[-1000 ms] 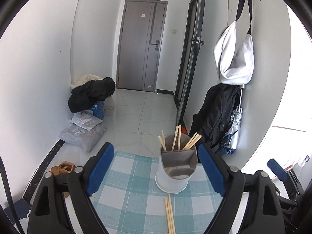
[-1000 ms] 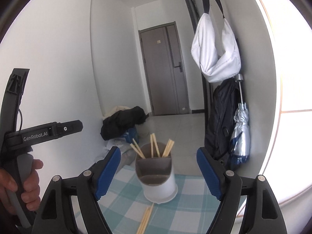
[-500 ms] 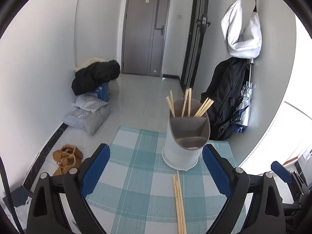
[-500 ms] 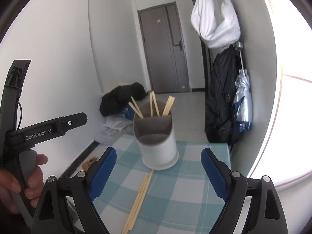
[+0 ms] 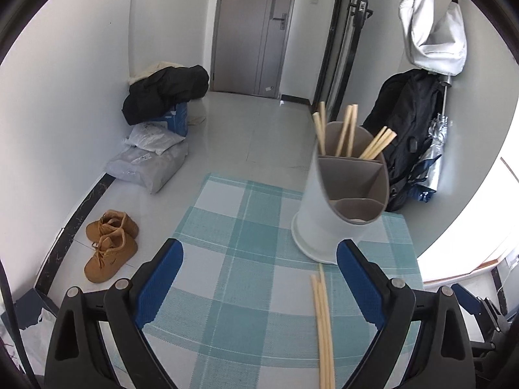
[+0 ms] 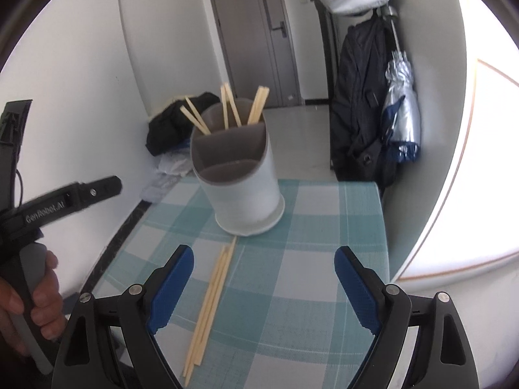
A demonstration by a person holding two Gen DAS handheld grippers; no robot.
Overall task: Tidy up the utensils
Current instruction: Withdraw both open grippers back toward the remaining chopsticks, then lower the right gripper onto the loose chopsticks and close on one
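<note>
A white utensil holder (image 5: 337, 201) with grey dividers stands on the teal checked table mat (image 5: 240, 259); several wooden chopsticks (image 5: 348, 133) stick up from its back compartment. It also shows in the right wrist view (image 6: 243, 188). Loose chopsticks (image 5: 322, 321) lie flat on the mat in front of the holder, also seen in the right wrist view (image 6: 211, 301). My left gripper (image 5: 259, 285) is open and empty above the mat, left of the loose chopsticks. My right gripper (image 6: 264, 291) is open and empty, just right of them.
The mat's far edge drops to a tiled floor with tan boots (image 5: 110, 243), plastic bags (image 5: 149, 159) and a dark coat pile (image 5: 165, 94). A black backpack (image 6: 356, 97) and folded umbrella (image 6: 400, 116) hang at the right wall. The left gripper's handle (image 6: 61, 204) shows at left.
Both grippers have tilted downward and moved closer over the mat, so the holder and the loose chopsticks now sit higher and larger in view. Both stay open.
</note>
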